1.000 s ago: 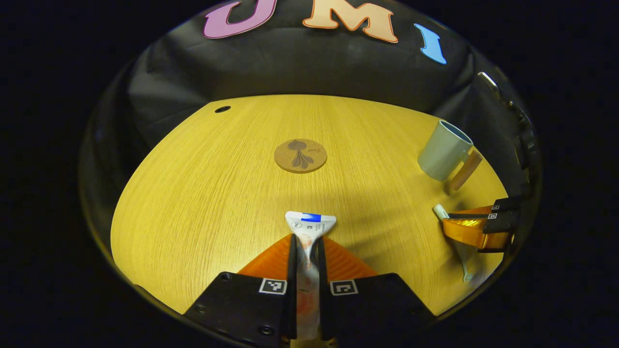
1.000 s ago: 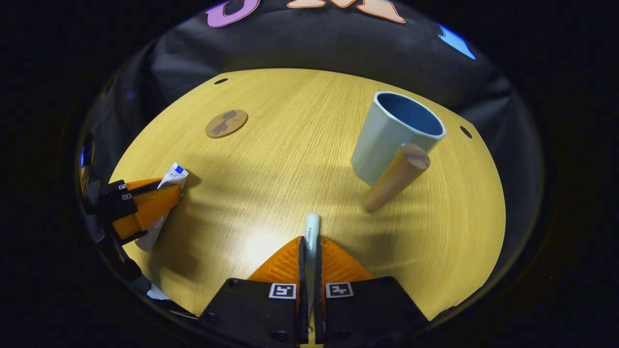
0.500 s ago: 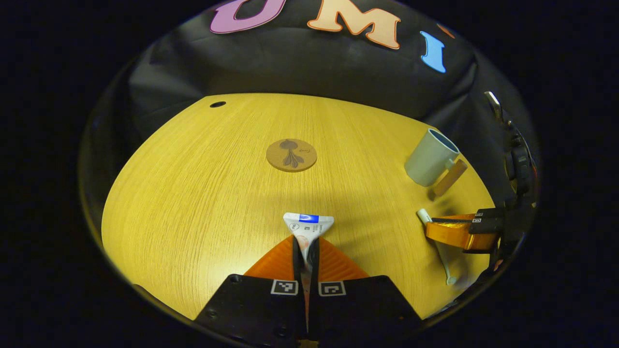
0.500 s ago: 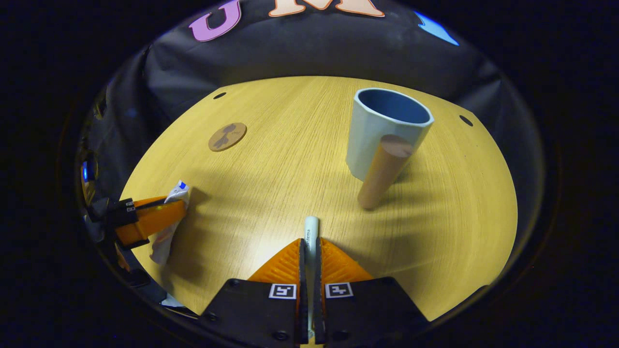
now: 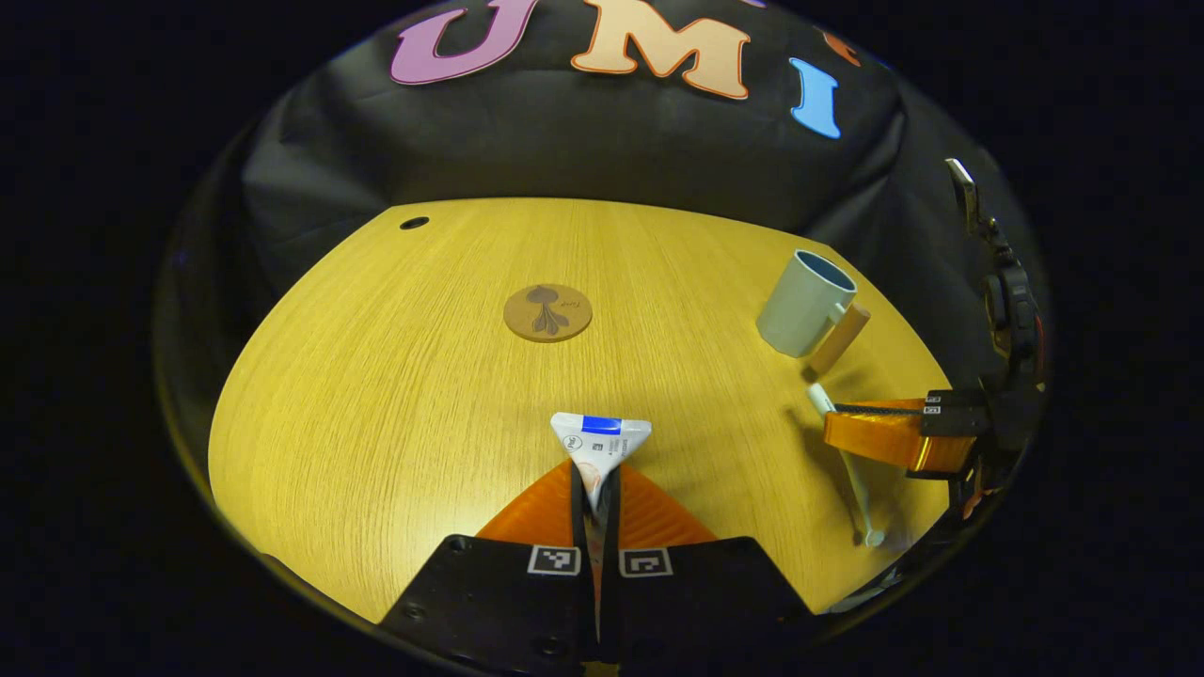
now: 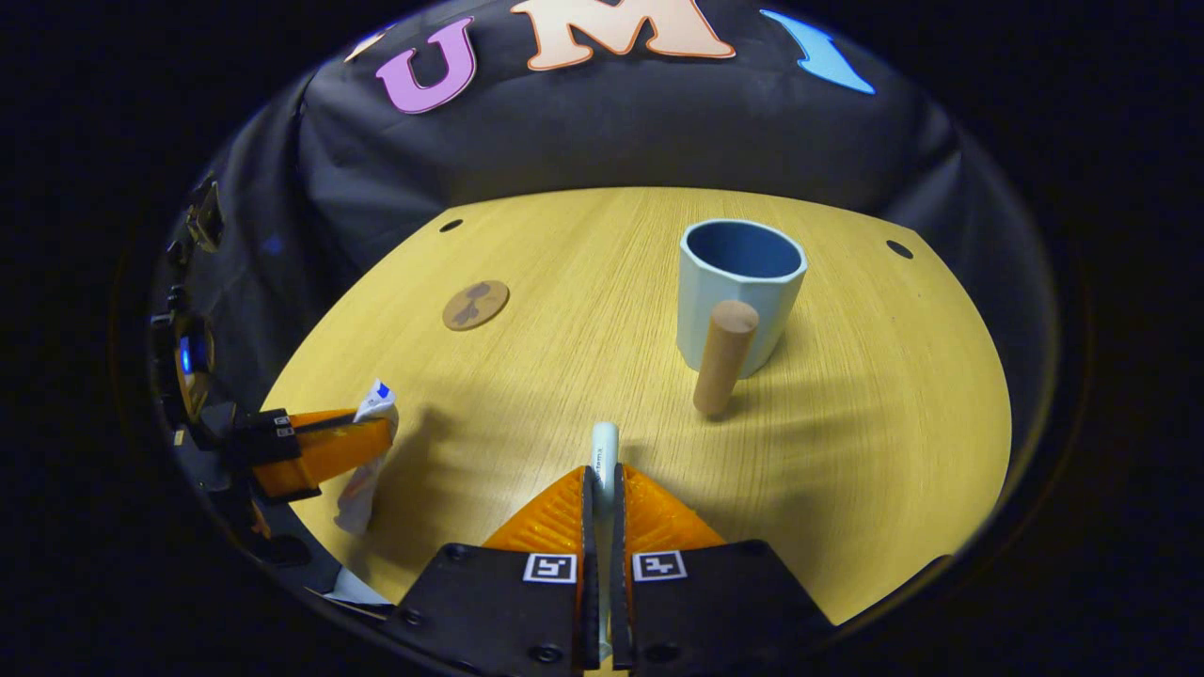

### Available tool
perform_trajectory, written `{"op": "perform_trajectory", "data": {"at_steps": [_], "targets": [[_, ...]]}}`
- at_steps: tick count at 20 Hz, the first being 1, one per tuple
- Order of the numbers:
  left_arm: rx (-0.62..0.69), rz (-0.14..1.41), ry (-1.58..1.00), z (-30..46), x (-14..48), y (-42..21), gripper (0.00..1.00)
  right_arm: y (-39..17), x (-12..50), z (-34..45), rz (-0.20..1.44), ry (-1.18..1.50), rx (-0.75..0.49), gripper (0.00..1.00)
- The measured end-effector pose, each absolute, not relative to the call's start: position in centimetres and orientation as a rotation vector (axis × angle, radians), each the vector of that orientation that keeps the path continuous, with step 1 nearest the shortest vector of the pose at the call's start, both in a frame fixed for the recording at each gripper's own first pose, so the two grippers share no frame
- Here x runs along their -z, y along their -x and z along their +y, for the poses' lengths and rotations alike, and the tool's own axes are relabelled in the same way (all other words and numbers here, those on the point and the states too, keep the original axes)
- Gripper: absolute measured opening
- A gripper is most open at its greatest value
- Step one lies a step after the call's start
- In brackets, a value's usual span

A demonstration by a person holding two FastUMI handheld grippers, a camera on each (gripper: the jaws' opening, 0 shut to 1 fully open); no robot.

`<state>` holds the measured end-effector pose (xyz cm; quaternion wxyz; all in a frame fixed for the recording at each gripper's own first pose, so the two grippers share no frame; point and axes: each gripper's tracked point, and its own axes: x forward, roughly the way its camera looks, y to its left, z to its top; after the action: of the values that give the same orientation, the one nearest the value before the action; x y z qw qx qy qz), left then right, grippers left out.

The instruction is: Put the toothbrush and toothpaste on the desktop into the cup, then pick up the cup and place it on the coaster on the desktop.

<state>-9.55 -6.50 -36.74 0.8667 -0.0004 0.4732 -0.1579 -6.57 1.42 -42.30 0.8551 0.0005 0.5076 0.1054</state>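
Fingers (image 5: 576,489) of my left gripper (image 5: 596,489) are pinched tight on the toothpaste tube (image 5: 600,442), its crimped end poking out ahead over the wooden desktop (image 5: 376,395). My right gripper (image 6: 602,489) is clamped just as narrowly on the toothbrush (image 6: 604,451), handle tip pointing forward. I see the pale blue cup (image 6: 738,291) upright at the far right, empty inside, its wooden handle (image 6: 722,357) facing me. I spot the round cork coaster (image 5: 547,312) lying bare near the desktop's middle, well apart from the cup.
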Motion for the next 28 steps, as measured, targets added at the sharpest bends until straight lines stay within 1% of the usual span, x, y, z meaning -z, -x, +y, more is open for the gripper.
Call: {"op": "perform_trajectory", "data": {"at_steps": [1, 7, 10, 12, 18, 23, 25, 28], "targets": [[0.336, 0.984, 0.001, -6.5, 36.3, 9.6, 0.01, 5.9, 41.3, 1.7, 1.035, -0.029, -0.221, 0.08], [0.348, 0.953, 0.015, -7.7, 33.5, 9.3, 0.0, 2.0, 36.2, 1.5, 0.894, -0.127, -0.208, 0.07], [0.368, 0.92, 0.025, -8.7, 31.8, 8.9, 0.0, -1.2, 32.9, 1.7, 0.787, -0.187, -0.213, 0.07], [0.381, 0.89, 0.033, -9.4, 30.7, 8.6, 0.0, -2.9, 31.6, 1.3, 0.746, -0.217, -0.209, 0.07], [0.4, 0.808, 0.037, -11.3, 27.9, 7.4, 0.0, -7.8, 28.8, -0.7, 0.644, -0.254, -0.191, 0.07], [0.383, 0.784, 0.04, -12.0, 26.4, 7.0, 0.0, -13.3, 27.4, -1.9, 0.548, -0.245, -0.183, 0.07], [0.366, 0.775, 0.039, -12.1, 25.9, 6.9, 0.0, -15.4, 27.5, -2.7, 0.495, -0.234, -0.161, 0.07], [0.334, 0.757, 0.037, -12.0, 24.9, 6.7, 0.0, -17.0, 28.8, -2.9, 0.464, -0.217, -0.149, 0.07]]}}
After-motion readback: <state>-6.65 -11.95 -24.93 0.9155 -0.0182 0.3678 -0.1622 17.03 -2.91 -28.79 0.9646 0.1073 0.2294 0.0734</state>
